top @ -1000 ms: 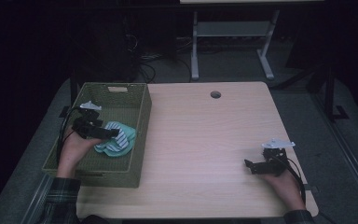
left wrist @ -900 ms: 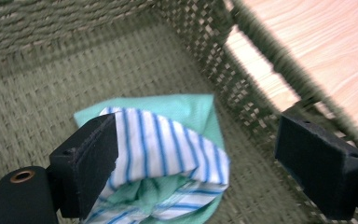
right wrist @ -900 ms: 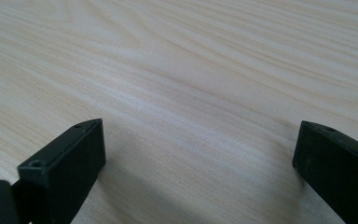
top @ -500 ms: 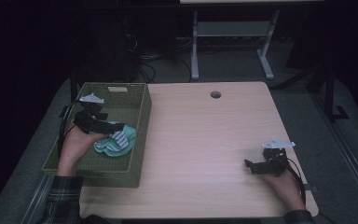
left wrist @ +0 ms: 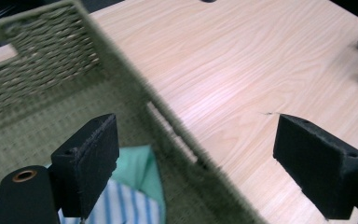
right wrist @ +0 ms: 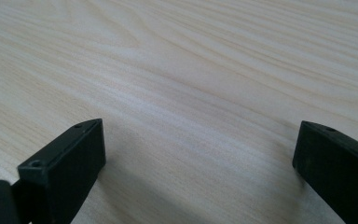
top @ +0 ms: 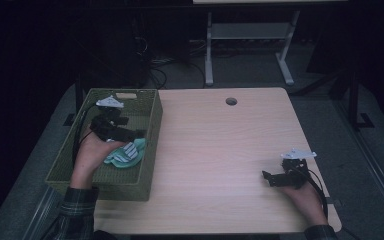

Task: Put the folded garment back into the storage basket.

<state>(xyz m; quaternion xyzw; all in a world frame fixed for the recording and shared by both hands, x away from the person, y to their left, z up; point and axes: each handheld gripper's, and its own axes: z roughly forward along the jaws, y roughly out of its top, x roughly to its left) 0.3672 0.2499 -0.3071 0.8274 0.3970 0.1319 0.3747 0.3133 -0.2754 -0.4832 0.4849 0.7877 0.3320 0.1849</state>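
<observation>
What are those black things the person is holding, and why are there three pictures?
Those are grabbing tools, one in each hand. Each has two black fingers that can pinch, like big tweezers. One picture comes from a camera up high, looking down at the wooden table. The other two come from little cameras riding on the tools, so you look along their fingers.

The left gripper is over a green woven basket on the table's left side. In the basket lies a small cloth, mint green with a blue-and-white striped part. The fingers are wide open above it, holding nothing.

The right gripper rests low over bare table, also open with nothing in it.
</observation>
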